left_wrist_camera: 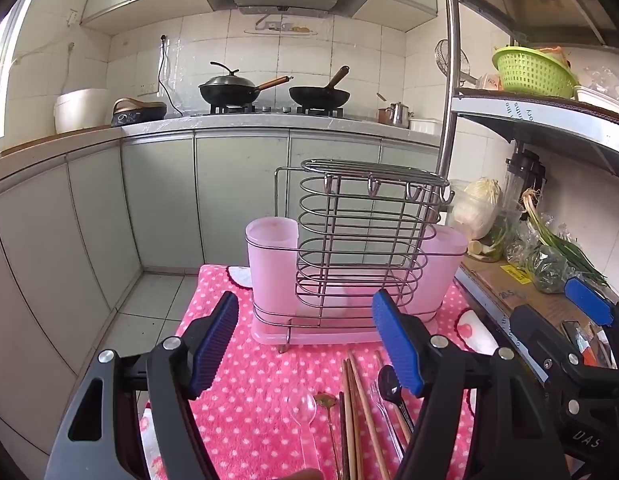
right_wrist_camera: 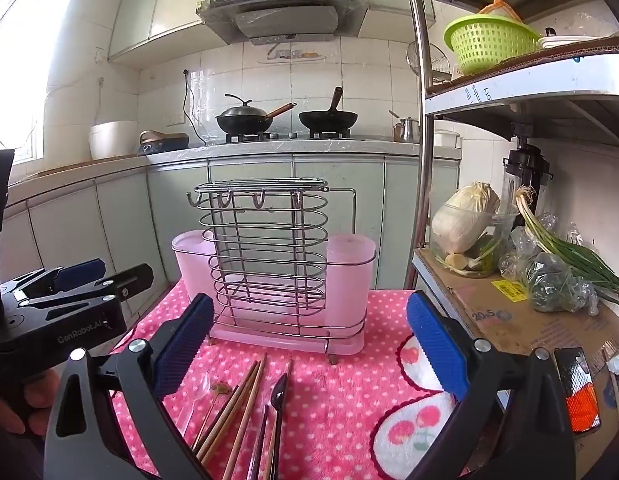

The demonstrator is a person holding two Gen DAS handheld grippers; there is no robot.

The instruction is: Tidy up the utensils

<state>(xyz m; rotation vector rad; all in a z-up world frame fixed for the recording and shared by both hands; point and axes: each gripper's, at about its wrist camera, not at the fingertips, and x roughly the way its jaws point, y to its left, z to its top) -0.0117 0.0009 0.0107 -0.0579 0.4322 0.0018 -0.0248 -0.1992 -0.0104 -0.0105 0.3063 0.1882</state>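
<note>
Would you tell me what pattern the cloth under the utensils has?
Pink cloth with white polka dots, clearest in the right wrist view.

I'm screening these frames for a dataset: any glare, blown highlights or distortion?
Left wrist view: window at the left edge blown out; fisheye bends the pale green cabinet doors; pink polka-dot cloth evenly lit. Right wrist view: window top left overexposed, washing out the wall; steel shelf post curves; clear plastic spoon hard to make out.

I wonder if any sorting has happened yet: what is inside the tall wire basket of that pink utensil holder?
The tall wire basket looks empty; only the pink plastic tray shows through its bars. The frosted pink cups hide their insides.
</note>
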